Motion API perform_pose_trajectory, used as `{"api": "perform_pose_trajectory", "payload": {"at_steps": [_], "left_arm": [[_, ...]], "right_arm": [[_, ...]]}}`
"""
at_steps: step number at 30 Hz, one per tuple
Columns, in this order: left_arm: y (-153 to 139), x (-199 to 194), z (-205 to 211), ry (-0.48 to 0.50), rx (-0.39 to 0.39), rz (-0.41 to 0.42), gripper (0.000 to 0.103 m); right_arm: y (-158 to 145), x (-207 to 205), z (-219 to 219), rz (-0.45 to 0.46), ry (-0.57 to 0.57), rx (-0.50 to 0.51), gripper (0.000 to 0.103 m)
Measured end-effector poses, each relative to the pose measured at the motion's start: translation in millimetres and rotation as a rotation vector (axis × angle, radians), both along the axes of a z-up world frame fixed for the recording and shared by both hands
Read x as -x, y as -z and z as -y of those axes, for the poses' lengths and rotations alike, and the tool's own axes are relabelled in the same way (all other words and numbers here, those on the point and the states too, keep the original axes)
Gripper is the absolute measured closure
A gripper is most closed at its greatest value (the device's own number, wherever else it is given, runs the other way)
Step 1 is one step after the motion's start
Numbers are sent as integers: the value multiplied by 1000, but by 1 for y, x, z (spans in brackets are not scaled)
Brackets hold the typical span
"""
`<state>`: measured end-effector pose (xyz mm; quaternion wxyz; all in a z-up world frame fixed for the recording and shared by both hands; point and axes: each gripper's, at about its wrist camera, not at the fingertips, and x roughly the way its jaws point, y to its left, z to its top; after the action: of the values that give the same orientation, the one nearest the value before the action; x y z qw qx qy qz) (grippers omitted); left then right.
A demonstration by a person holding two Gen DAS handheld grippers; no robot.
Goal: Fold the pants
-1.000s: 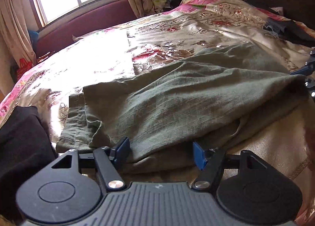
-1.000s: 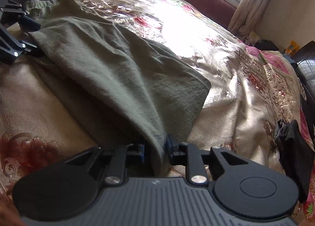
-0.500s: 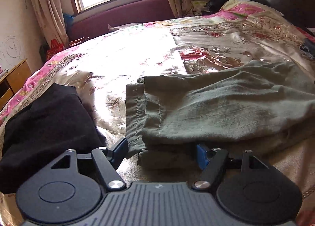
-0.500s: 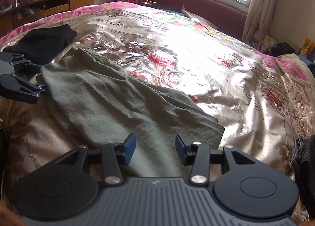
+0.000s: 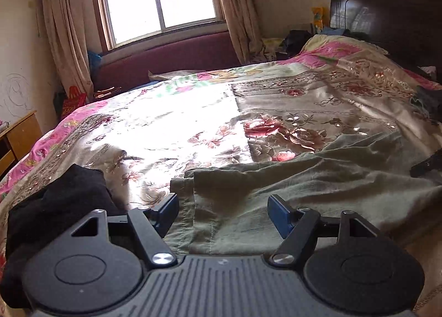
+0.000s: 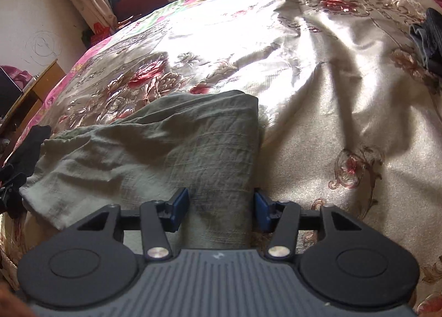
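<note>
Olive-green linen pants [image 5: 290, 190], folded in layers, lie on the floral satin bedspread [image 5: 176, 123]. My left gripper [image 5: 222, 214] hovers at their hemmed end with jaws spread wide, grasping nothing. My right gripper [image 6: 222, 208] has its jaws parted too, straddling the opposite folded end. I note a black garment [image 5: 55, 206] just beside the left gripper.
</note>
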<state>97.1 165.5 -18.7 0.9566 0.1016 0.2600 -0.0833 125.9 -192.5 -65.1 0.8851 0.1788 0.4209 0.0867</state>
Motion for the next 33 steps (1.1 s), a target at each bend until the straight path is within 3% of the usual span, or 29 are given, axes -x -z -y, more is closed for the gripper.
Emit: {"api": "perform_pose_trajectory", "payload": {"at_steps": [5, 8, 12, 14, 15, 21, 27, 30, 33], "left_arm": [[19, -8, 34, 100, 10, -41, 19], [29, -12, 50, 145, -9, -63, 19], [39, -17, 57, 164, -36, -101, 18], [45, -21, 56, 154, -28, -126, 18], [47, -22, 56, 149, -28, -134, 17], [44, -19, 66, 178, -42, -157, 17], [46, -9, 102, 278, -30, -165, 17], [47, -8, 111, 287, -33, -153, 17], [44, -13, 108, 281, -28, -160, 17]], "right_arm": [[-10, 3, 2, 49, -72, -141, 58], [7, -11, 4, -17, -65, -137, 56], [20, -19, 12, -32, -27, -297, 50], [23, -21, 6, -40, -34, -316, 65], [24, -23, 3, -64, -36, -313, 89], [20, -8, 38, -71, 70, -410, 99], [15, 17, 78, -88, 170, -377, 100], [12, 22, 86, -77, 168, -387, 99], [15, 18, 80, -90, 159, -341, 89]]}}
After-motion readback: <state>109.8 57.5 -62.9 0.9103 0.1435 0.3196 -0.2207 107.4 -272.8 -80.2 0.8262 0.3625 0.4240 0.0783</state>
